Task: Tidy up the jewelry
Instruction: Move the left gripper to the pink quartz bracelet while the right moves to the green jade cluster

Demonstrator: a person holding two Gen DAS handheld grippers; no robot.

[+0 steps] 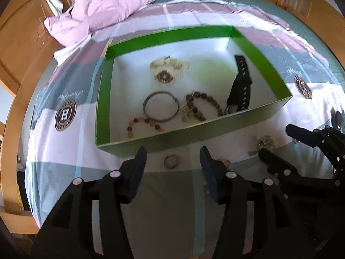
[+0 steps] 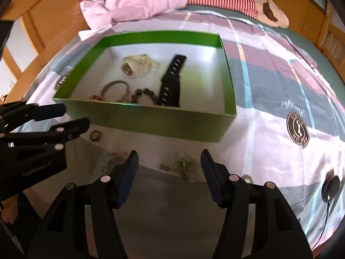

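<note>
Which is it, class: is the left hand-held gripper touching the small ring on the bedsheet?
Apart. The left wrist view shows the small ring lying between open fingers of the left hand-held gripper, bedsheet visible either side.

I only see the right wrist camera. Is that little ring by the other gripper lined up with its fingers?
Observer: Yes. In the left wrist view the ring lies on the sheet between the open fingers of the left gripper, touching neither.
Operator: What's hiding behind the box's front wall?
Observer: A reddish bead bracelet lies inside the green box, close to that front wall, right beside the silver bangle.
</note>
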